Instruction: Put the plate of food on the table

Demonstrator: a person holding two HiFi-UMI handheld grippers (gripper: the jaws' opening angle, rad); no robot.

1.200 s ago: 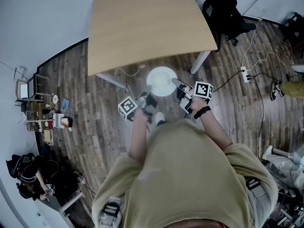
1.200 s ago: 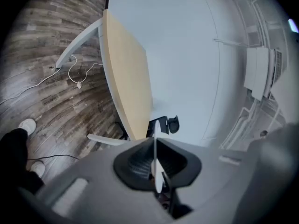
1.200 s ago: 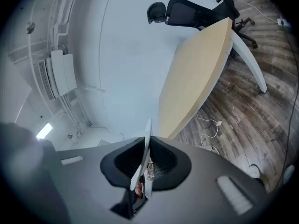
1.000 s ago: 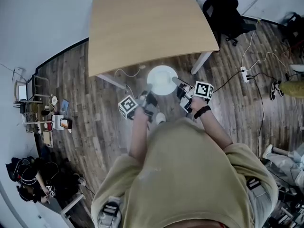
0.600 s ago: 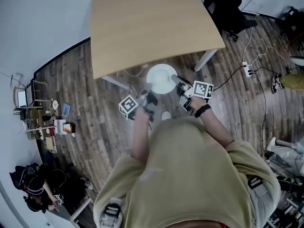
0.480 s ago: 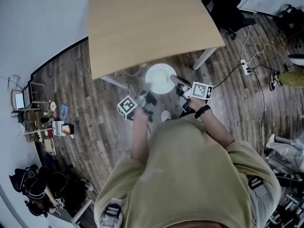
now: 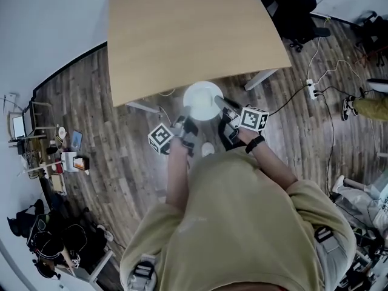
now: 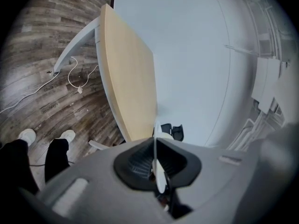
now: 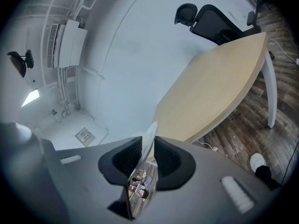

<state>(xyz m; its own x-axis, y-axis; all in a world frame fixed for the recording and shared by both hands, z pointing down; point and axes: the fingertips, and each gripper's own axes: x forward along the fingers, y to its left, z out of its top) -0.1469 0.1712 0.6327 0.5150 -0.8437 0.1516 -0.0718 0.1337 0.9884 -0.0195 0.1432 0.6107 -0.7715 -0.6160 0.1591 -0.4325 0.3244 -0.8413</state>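
Compared with a second ago, we've shuffled closer. The plate [image 7: 203,100] sat clear of the table [image 7: 182,35] over the floor [image 7: 121,156] back then, and now its far rim is right up at the table's near edge in the head view. The right gripper [image 7: 222,105] has changed too: it was clamped on the plate's right rim before, and now its jaws are opening. The rim is still between them in the right gripper view, but the pads look to be just off it. The left gripper [image 7: 187,117] hasn't budged and is pinched nearly closed on the left rim.

As for what's on the plate, from above it just looks plain white to us, and we can't make out any food. Both gripper views show the plate edge-on as a thin sliver, with the gripper bodies covering the rest.

We can't tell whether the plate is resting on the table edge or hanging just in front of it. Our own torso blocks the lower half of the head view, and the chair [image 7: 291,8] behind the table is cut off at the top.
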